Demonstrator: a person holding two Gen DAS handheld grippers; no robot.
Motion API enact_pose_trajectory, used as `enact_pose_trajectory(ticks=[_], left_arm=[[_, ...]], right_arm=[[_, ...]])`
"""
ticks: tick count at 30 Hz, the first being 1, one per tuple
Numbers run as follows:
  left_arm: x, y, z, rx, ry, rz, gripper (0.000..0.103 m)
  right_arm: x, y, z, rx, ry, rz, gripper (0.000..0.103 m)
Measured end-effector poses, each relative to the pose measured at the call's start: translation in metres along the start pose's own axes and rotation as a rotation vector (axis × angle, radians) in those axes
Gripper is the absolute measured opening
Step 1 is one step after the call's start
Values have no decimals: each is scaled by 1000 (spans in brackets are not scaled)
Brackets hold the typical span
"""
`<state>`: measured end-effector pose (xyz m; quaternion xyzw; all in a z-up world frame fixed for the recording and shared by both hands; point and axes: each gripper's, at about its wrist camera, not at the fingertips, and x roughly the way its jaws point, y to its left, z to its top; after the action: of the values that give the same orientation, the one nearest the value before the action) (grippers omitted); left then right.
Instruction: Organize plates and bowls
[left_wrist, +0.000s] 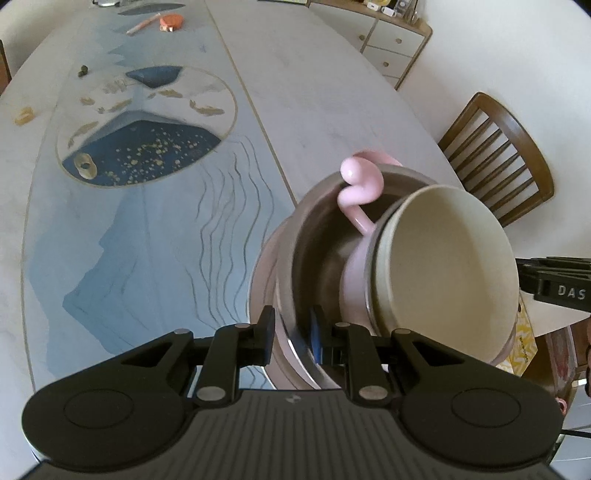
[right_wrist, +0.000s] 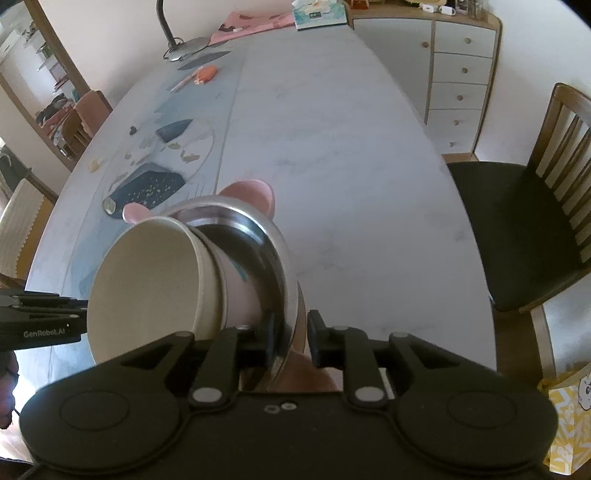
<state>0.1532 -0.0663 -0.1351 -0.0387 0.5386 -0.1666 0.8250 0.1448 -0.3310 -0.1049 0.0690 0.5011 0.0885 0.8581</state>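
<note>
Nearest the person, the left gripper (left_wrist: 291, 334) is clenched on the near rim of the steel bowl (left_wrist: 314, 236), one pad outside the wall and one inside, which appears to be what steadies the stack while the other hand works. On the opposite side, the right gripper (right_wrist: 291, 338) straddles the same steel rim: its left pad sits against the wall, the right pad stands clear with a visible gap, so this claw reads as released, the rim between its fingers but not pinched. The steel bowl rests inside a pink dish (left_wrist: 264, 266) with ear-shaped tabs, at the near end of the table (left_wrist: 332, 92). Inside the steel bowl a pink cup (left_wrist: 354, 280) with a curled handle lies tilted, and a cream bowl (left_wrist: 443, 266) leans on it with its mouth turned up and sideways rather than seated flat. In my judgement the nesting is unfinished: the cream bowl is propped by the cup and could slide if the steel rim is jolted. Beyond the stack lies a blue patterned mat (left_wrist: 140, 147) with small scattered bits, well apart from the dishes. To the side stands a wooden chair (left_wrist: 498, 158); at the far wall, a white drawer unit (right_wrist: 458, 81)
</note>
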Motion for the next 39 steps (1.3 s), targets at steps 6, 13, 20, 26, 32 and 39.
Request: enact_pose_trajectory(ticks=[6,13,20,26,32,39], left_arm=[[-18,2,1,23,-52,3,19],[-50,-6,-6,63,-154,15,59],[-75,-23,-15,84,-231,32,63],[-94,-48,-32,93,-294,79,68],[-106,-72,-52,75,-331,81,72],[-119,-98,-75,66,-383,82,78]], right_arm=[[-24,6,-7,6,-63,-14,30],[-51,19,-20,-4,-138,-23,38],[-74,30,-24,-59,-222,-2,56],[-96,32,-32,-114,-295,43,73],[-114,24,-47,-129,-337,80,85],[-129,14,-67,-125,-361,104,96]])
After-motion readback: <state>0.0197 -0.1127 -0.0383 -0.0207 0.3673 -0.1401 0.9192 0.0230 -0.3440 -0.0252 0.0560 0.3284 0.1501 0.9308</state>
